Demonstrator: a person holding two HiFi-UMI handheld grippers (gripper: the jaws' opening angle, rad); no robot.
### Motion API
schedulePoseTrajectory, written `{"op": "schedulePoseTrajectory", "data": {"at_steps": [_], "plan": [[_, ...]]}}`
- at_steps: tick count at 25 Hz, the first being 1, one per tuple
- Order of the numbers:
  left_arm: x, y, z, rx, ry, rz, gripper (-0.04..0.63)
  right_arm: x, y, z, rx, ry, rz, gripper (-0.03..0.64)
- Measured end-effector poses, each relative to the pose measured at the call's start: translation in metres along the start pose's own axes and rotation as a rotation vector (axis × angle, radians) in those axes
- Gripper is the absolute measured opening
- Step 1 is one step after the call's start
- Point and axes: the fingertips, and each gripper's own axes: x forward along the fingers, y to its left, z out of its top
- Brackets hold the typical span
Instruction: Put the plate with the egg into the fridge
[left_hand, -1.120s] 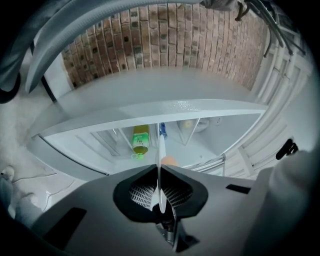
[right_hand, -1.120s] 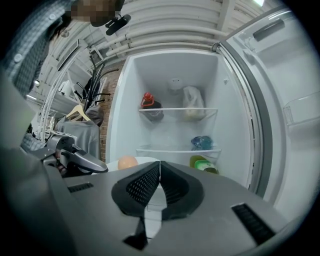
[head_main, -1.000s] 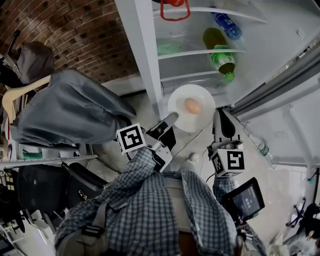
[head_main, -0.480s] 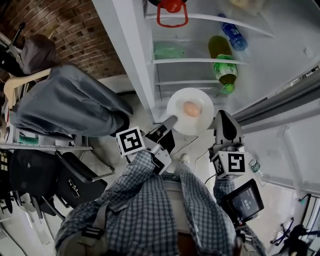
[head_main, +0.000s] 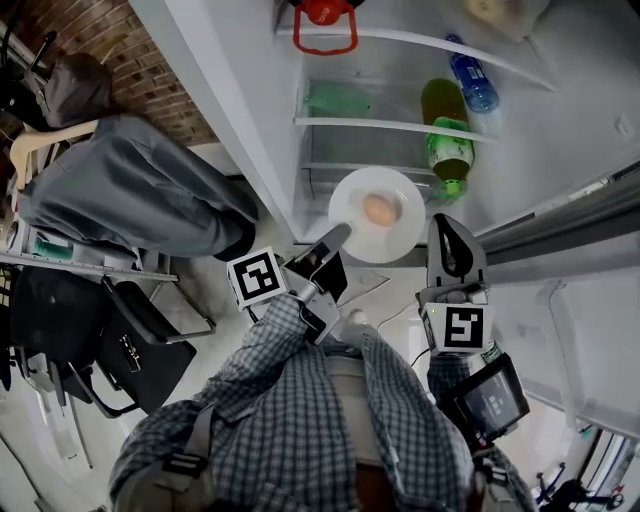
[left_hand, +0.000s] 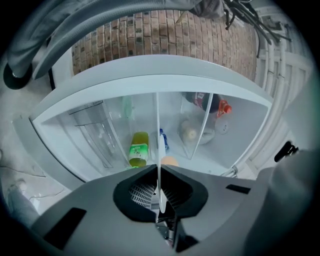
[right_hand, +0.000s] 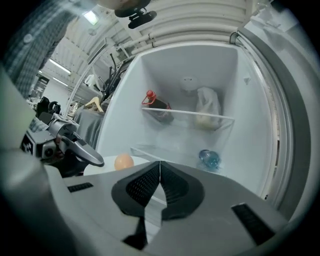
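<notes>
Transport step: round white plate (head_main: 402, 236) carrying brown egg (head_main: 379, 209) hangs before open white fridge (head_main: 225, 110), rim clamped in left gripper (head_main: 337, 236). Right gripper (head_main: 446, 224) closed, empty, beside plate. Next move, likely: level advance onto glass shelf (head_main: 370, 125), no tilt.

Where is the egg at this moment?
Head view, centre: the egg sits on the white plate, gripped by the left gripper, in front of the open fridge, near the green bottle.
</notes>
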Motion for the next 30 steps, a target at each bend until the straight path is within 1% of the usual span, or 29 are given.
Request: {"op": "schedulePoseTrajectory", "data": {"at_steps": [7, 9, 10, 11, 14, 15, 20, 21, 22, 24, 26, 28, 30], "plan": [[0.008, -0.009, -0.002, -0.002, -0.044, 0.006, 0.018, -0.002, 0.0, 0.012, -0.054, -0.064, 0.105, 0.008], [0.009, -0.01, -0.001, -0.003, -0.051, 0.017, 0.018, -0.006, 0.001, 0.015, -0.089, -0.083, 0.131, 0.008], [0.01, -0.011, -0.001, -0.003, -0.054, 0.022, 0.018, -0.007, 0.002, 0.016, -0.124, -0.089, 0.143, 0.008], [0.011, -0.011, 0.0, -0.003, -0.058, 0.028, 0.018, -0.009, 0.004, 0.016, -0.173, -0.085, 0.159, 0.008], [0.013, -0.011, 0.004, -0.001, -0.073, 0.048, 0.018, -0.017, 0.011, 0.001, -0.375, 0.01, 0.22, 0.008], [0.014, -0.011, 0.005, 0.0, -0.077, 0.053, 0.018, -0.02, 0.013, -0.003, -0.424, 0.023, 0.228, 0.008], [0.022, -0.013, 0.005, 0.007, -0.078, 0.051, 0.018, -0.025, 0.02, -0.021, -0.69, 0.04, 0.234, 0.011], [0.023, -0.014, 0.005, 0.006, -0.077, 0.05, 0.018, -0.025, 0.022, -0.024, -0.733, 0.048, 0.238, 0.024], [0.024, -0.015, 0.005, 0.004, -0.076, 0.049, 0.018, -0.025, 0.024, -0.026, -0.769, 0.056, 0.244, 0.053], [0.026, -0.016, 0.004, -0.001, -0.076, 0.045, 0.018, -0.025, 0.027, -0.031, -0.837, 0.066, 0.259, 0.076], [0.028, -0.015, 0.002, -0.009, -0.072, 0.043, 0.018, -0.024, 0.029, -0.038, -0.933, 0.069, 0.26, 0.099], [0.03, -0.015, 0.0, -0.018, -0.069, 0.043, 0.018, -0.022, 0.032, -0.04, -1.037, 0.05, 0.248, 0.104], [0.03, -0.016, 0.0, -0.029, -0.069, 0.039, 0.018, -0.018, 0.038, -0.035, -1.133, 0.009, 0.235, 0.104]]}}
